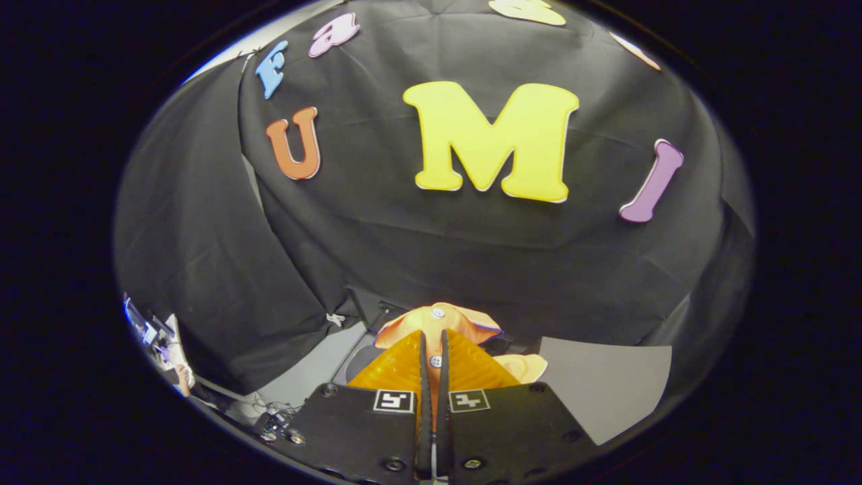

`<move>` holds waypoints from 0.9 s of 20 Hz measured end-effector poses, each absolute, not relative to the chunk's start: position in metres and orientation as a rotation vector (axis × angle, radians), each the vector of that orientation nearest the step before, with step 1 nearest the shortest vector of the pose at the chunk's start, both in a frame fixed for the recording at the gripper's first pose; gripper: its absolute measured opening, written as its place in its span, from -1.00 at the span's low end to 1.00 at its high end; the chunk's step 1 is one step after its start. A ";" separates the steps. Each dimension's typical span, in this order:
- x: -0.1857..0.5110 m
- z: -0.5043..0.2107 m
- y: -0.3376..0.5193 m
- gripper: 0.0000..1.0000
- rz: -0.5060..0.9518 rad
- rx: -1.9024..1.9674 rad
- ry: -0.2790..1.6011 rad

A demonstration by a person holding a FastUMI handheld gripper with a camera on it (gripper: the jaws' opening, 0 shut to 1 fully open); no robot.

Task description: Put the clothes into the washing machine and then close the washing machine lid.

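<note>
gripper: fingers nearly together, clamped on orange buttoned garment | garment: pinched between the fingers, bunching just beyond their tips | hidden: garment's lower part behind fingers; washing machine hard to make out

Grey tabletop beneath the black cloth wall, with the gripper above it, its fingers pressed together on an orange buttoned garment held off the surface, and tangled cables off its near corner.
</note>
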State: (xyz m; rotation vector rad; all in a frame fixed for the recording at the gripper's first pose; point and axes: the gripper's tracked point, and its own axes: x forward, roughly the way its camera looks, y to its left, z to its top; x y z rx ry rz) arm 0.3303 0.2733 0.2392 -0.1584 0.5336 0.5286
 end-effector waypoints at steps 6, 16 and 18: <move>0.325 0.218 0.309 -0.88 0.572 -0.143 0.570; 0.339 0.123 0.348 -0.88 0.600 -0.112 0.691; 0.347 0.101 0.352 -0.88 0.585 -0.098 0.715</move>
